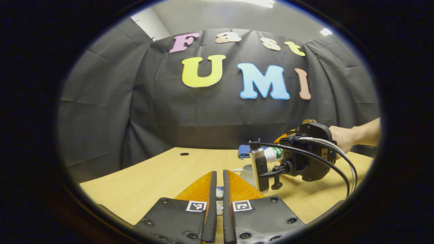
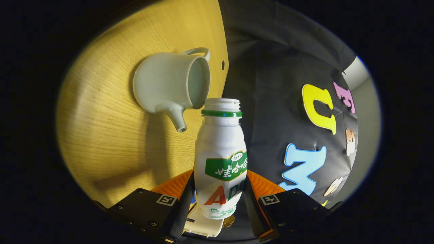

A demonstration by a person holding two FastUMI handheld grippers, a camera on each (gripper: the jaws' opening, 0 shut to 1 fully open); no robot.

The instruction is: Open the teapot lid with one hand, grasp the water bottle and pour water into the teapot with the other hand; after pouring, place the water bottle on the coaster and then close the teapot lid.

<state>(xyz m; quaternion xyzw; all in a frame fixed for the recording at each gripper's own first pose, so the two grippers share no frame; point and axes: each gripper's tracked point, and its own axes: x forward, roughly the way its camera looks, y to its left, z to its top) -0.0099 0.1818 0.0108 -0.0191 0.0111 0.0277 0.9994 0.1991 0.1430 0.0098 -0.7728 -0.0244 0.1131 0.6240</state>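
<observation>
One "1987"-marked water bottle (image 2: 219,159).

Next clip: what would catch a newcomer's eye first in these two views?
In the right gripper view, the white water bottle stands out, clamped between the right gripper fingers, its open mouth pointed at the lidless pale teapot on the wooden table. In the left gripper view, the left gripper is nearly closed on a small white object, probably the lid, though too little shows to tell.

Wood tabletop (image 1: 142,179) w/ small dark hole (image 1: 184,154); blue cloth (image 1: 243,150) at far edge.
</observation>
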